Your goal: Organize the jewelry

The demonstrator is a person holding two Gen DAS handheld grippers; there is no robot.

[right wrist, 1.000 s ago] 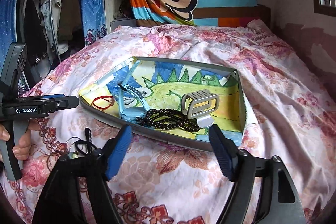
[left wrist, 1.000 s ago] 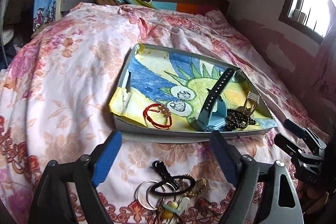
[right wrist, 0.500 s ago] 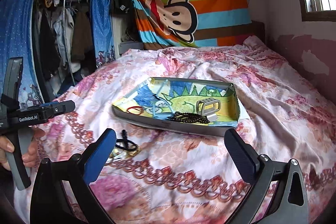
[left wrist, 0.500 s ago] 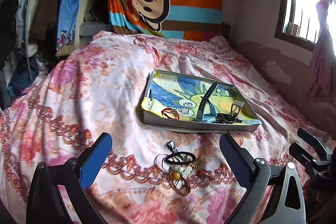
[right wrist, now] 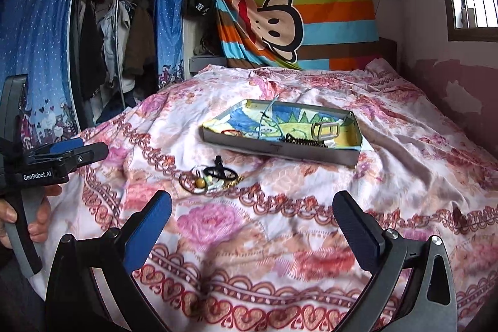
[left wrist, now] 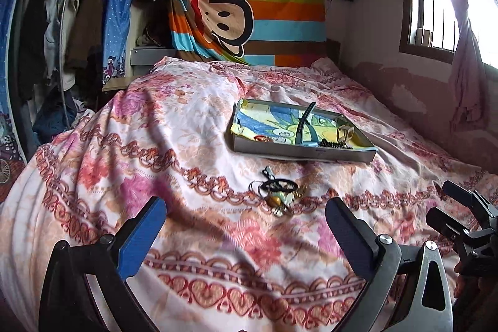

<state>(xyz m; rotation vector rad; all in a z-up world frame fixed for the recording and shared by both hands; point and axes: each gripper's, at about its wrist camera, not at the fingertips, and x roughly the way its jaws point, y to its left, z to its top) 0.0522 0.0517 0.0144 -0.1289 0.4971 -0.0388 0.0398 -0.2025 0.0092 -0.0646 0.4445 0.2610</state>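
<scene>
Above the bed [left wrist: 193,126], both my grippers, left [left wrist: 246,226] and right [right wrist: 253,220], hold jaws wide, empty. Loose jewelry [right wrist: 211,175] lies near the tray [right wrist: 280,150]. Left gripper reads "GenRobot.AI".

Black-framed left gripper [left wrist: 246,226] and right gripper [right wrist: 252,217], blue pads, silver screws; white "GenRobot.AI" lettering; bare-skinned left hand [right wrist: 28,218].

bedspread [left wrist: 193,126]: soft floral cloth, matt, creased
tray [right wrist: 280,150]: grey walls, smooth; looks like card or thin metal, cannot tell which
liner [right wrist: 249,122]: paper, crayon-like colouring, matt
beads [right wrist: 306,142]: dark, glossy
pads [left wrist: 140,241]: blue, matt, finely textured
hanging [left wrist: 264,5]: striped cloth, matt
</scene>
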